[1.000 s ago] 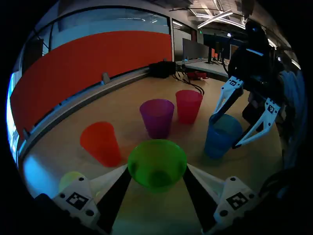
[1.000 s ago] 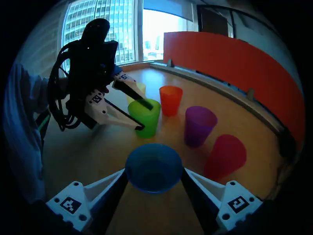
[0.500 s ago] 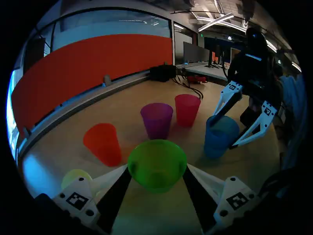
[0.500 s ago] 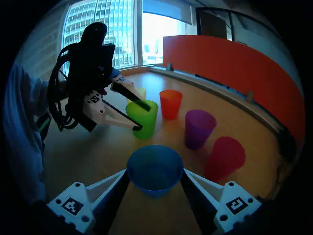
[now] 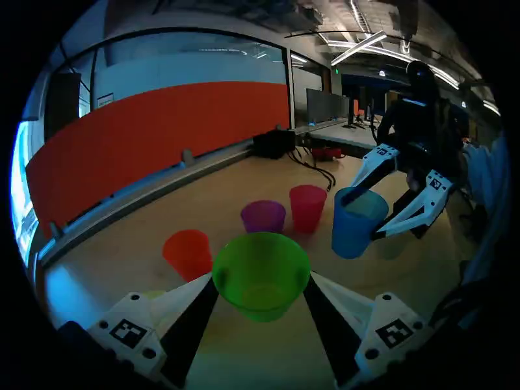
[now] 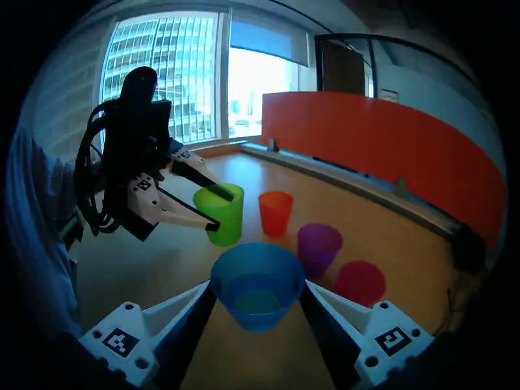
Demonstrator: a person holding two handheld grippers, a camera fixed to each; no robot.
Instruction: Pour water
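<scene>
Pale wooden bench (image 5: 214, 195); on it an upright row: orange cup (image 5: 187, 252); purple cup (image 5: 263, 216); pink cup (image 5: 307, 207); black cables (image 5: 317, 166) farther off.

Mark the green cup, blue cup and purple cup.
green cup (image 5: 261, 276): left gripper view, inside of the cup, below the rim.
blue cup (image 6: 257, 291): right gripper view, inside of the cup, near its bottom.
purple cup (image 5: 263, 220): left gripper view, outer side wall.

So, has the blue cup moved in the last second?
Yes, upward. In the left gripper view the rim of the blue cup, earlier below that of the pink cup, is now level with it.
</scene>
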